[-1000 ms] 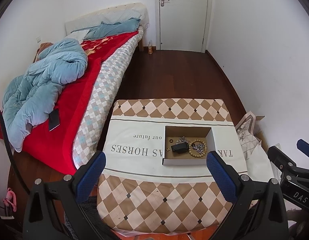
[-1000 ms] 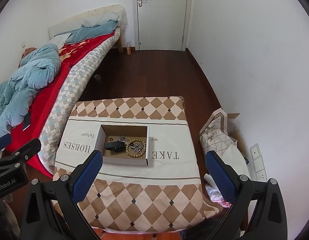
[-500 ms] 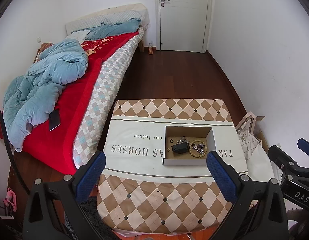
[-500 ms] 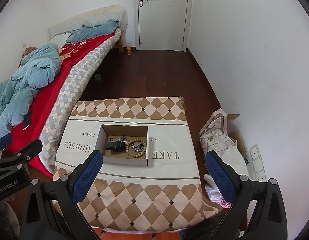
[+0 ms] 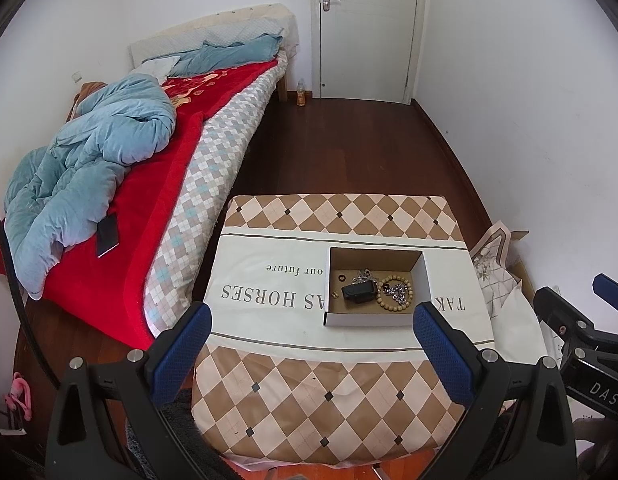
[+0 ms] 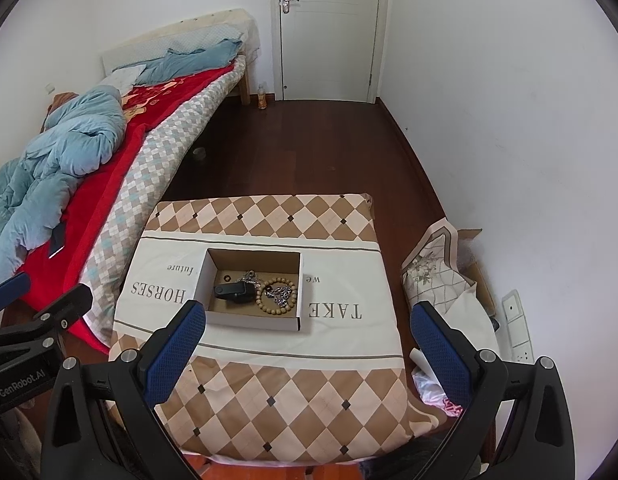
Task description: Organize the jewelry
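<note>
A shallow cardboard box (image 5: 376, 288) is set on the cloth-covered table (image 5: 293, 364), toward its right side. Inside it are gathered a wooden bead bracelet (image 5: 394, 293), a silver chain (image 5: 399, 291) lying within the bracelet's loop, a black case (image 5: 359, 292) just left of the beads and a small dark ring (image 5: 342, 278). The left claw (image 5: 311, 350) and the right claw (image 6: 307, 350) are both held spread wide above the table's near edge, with nothing gripped.

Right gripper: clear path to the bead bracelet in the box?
Probably yes. The right gripper is open above the table, the cardboard box has no lid, and the bead bracelet lies exposed, though a chain rests on it.
</note>
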Demonstrator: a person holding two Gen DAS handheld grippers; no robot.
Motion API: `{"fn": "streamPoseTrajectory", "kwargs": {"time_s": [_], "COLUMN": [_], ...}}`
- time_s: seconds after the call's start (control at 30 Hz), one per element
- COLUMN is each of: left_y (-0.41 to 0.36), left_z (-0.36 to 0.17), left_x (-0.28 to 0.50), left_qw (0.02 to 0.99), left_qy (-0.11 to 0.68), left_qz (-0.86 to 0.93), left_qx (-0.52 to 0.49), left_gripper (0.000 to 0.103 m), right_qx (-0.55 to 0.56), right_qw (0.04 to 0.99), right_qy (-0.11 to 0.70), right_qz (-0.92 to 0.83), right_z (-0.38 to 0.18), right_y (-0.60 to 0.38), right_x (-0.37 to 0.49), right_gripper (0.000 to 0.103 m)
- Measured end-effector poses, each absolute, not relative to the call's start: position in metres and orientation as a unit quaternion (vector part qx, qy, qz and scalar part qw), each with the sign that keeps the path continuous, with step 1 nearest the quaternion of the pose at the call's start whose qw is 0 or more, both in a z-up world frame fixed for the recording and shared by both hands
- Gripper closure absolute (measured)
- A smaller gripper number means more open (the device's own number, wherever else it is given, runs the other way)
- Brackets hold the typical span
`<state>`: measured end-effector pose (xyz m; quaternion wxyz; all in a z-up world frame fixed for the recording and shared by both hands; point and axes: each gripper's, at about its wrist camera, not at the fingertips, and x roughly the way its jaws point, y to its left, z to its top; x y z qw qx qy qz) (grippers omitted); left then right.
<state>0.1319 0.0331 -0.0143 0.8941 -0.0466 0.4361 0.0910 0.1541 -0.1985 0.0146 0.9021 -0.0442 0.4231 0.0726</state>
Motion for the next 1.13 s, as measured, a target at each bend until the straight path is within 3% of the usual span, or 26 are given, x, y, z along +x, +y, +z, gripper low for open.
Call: {"fn": "streamPoseTrajectory", "kwargs": {"time_s": [1.13], "left_y": [0.0383], "left_z": [-0.0061], "left_x": [0.1276], "left_qw": [0.897], "left_qy": [0.429], "left_qz": [0.091], "left_qx": [-0.046], "left_gripper": [0.0], "right_qx": [-0.047], "right_qw": [0.903], "right_qy": [0.42], "right_qz": [0.08], "right_z": [0.022], "right_y": [-0.1956], "right_x": [0.1567], "right_gripper": [0.0]}}
